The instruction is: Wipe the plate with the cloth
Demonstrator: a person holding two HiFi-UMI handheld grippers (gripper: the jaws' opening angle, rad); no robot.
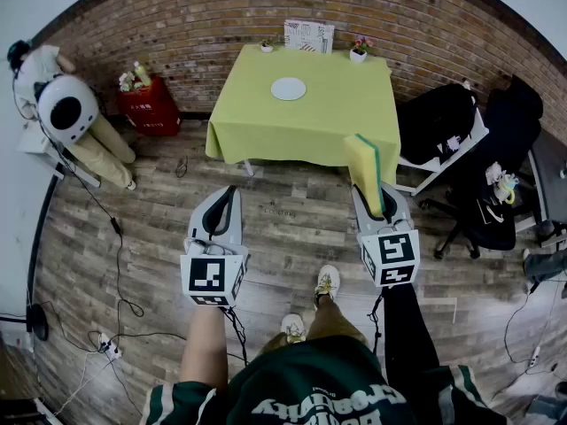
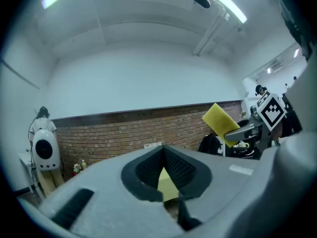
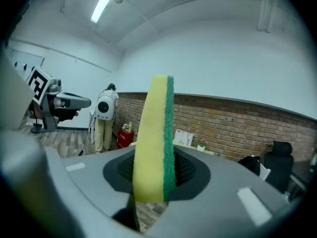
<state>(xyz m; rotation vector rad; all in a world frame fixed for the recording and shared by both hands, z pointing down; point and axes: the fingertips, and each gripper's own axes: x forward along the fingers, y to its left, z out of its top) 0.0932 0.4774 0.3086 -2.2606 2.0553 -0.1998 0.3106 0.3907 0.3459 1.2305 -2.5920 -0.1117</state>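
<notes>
Left tool [image 1: 230, 193]: jaws closed tip to tip with nothing between them, as its own view confirms; only a sliver of the yellow-green cover shows through the gap below the tips. Right tool [image 1: 385, 204]: jaws clamped on a sponge [image 1: 365, 171], yellow with a green scouring layer. The sponge stands on edge and sticks out well beyond the jaw tips, with the green layer on that tool's right side. Both tools are held over the wooden floor [image 1: 292, 211], side by side and apart, each pointing forward. The plate [image 1: 288, 88], white and round, lies ahead of both tools, well apart from them, somewhat nearer the left tool's line than the right's. It rests near the middle of a surface [image 1: 257, 127] draped in a yellow-green cover, and neither tool touches it. Beyond the plate, at the far edge of the surface, stand two small flower pots [image 1: 358, 53] at the corners and a patterned card [image 1: 308, 35] between them, against a brick wall [image 1: 177, 25]. Far out to the left of the left tool are a red crate [image 1: 151, 106] and a person [image 1: 53, 96] in pale trousers. To the right of the right tool stand black chairs [image 1: 438, 122] carrying dark items
</notes>
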